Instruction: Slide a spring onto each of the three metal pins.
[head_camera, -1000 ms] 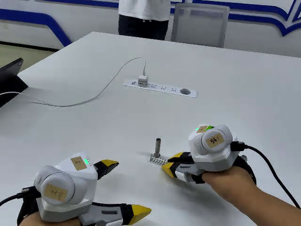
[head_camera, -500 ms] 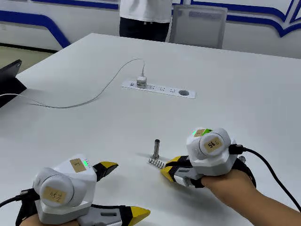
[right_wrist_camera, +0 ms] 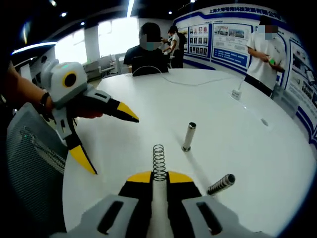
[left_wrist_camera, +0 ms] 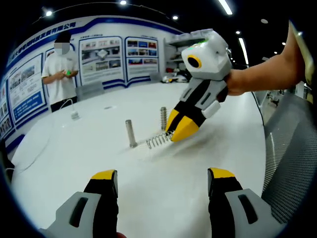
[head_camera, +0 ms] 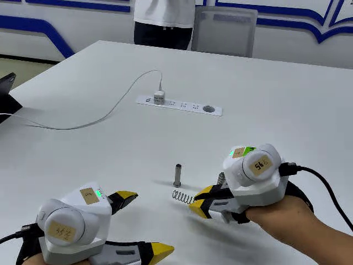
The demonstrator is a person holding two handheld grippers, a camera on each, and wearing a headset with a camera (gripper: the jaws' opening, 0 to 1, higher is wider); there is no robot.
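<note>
Step in hand: the yellow-tipped, grey-bodied right tool [head_camera: 196, 202] is clamped on one end of a small coiled steel spring [head_camera: 182, 196]; I judge this to be the carry toward the bare pin, with the threading not yet begun
Spring: it juts sideways out of the shut tips, low over the white bench [head_camera: 265, 99], its free end just beside the foot of the short upright grey metal pin [head_camera: 177, 175]; whether the coils touch the bench I cannot tell
Second pin: a second metal pin [head_camera: 222, 178], already wearing a spring, stands just behind the right tool and is partly hidden by it
Left tool: the matching left tool [head_camera: 144, 223] hangs near the bench's close edge, jaws wide apart and holding nothing, well apart from the bare pin
Next move: to my eye the spring must be lifted, tipped upright so its open end sits over the pin's top, then lowered; the pin is slim, so a sideways nudge could knock it over
Open room: the bench is bare on the far and left sides of the bare pin; the white power strip [head_camera: 179, 104] and its white cable [head_camera: 110, 113] lie well apart; the sprung pin is the nearest thing to avoid
Edges: the near edge runs under both hands; at the far edge a person [head_camera: 164, 22] stands beside a grey chair [head_camera: 223, 30]
</note>
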